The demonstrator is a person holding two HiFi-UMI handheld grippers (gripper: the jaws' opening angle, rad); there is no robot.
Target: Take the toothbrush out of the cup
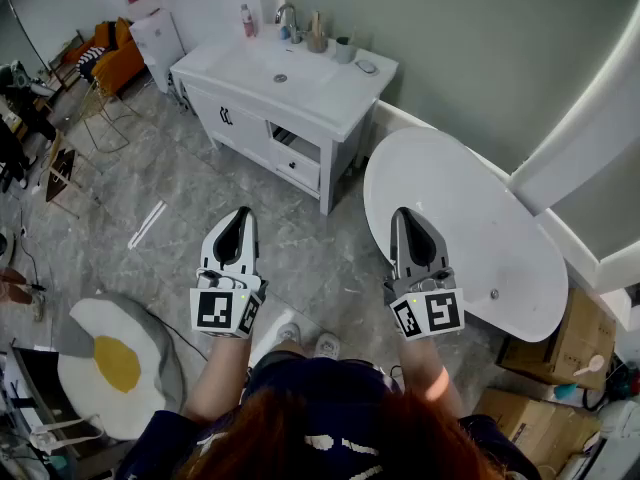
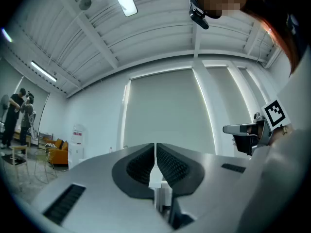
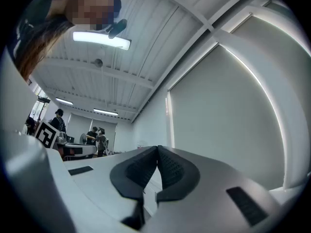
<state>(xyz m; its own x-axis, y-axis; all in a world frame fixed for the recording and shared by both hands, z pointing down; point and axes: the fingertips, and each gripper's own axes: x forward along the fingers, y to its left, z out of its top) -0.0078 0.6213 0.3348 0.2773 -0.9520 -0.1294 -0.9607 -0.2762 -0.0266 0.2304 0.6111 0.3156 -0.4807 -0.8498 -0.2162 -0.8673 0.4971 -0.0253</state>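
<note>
Reddish hair (image 1: 300, 438) and a dark top fill the bottom of my head view, with two bare forearms reaching forward from them. Each forearm ends in a hand-held gripper carried over the grey marbled floor (image 1: 180, 178).

The left hand-held gripper (image 1: 240, 213) is clenched. In its own view the ribbed black pads (image 2: 141, 164) meet at the tip with nothing between them, and only wall and ceiling lie beyond. The right hand-held gripper (image 1: 400, 213) is clenched as well, its pads (image 3: 170, 166) pressed together on nothing. Both touch nothing and point roughly level towards the far wall.

Just right of the right one lies a white oval top (image 1: 480, 218). Further out stands the white table (image 1: 340, 98) with a sink basin (image 1: 275, 68) and a tap (image 1: 286, 14).

A brownish cup (image 1: 317, 42) stands beside the tap, well apart from both hand-held grippers. What I take for the toothbrush (image 1: 316, 20) shows only as a thin pale sliver standing upright in it. A paler cup (image 1: 344, 51) sits just right of it, and I cannot tell its contents. A pink bottle (image 1: 246, 20) stands at the table's back left. Cardboard boxes (image 1: 540, 423) sit at my lower right, and a fried-egg rug (image 1: 110, 358) lies at my lower left.
</note>
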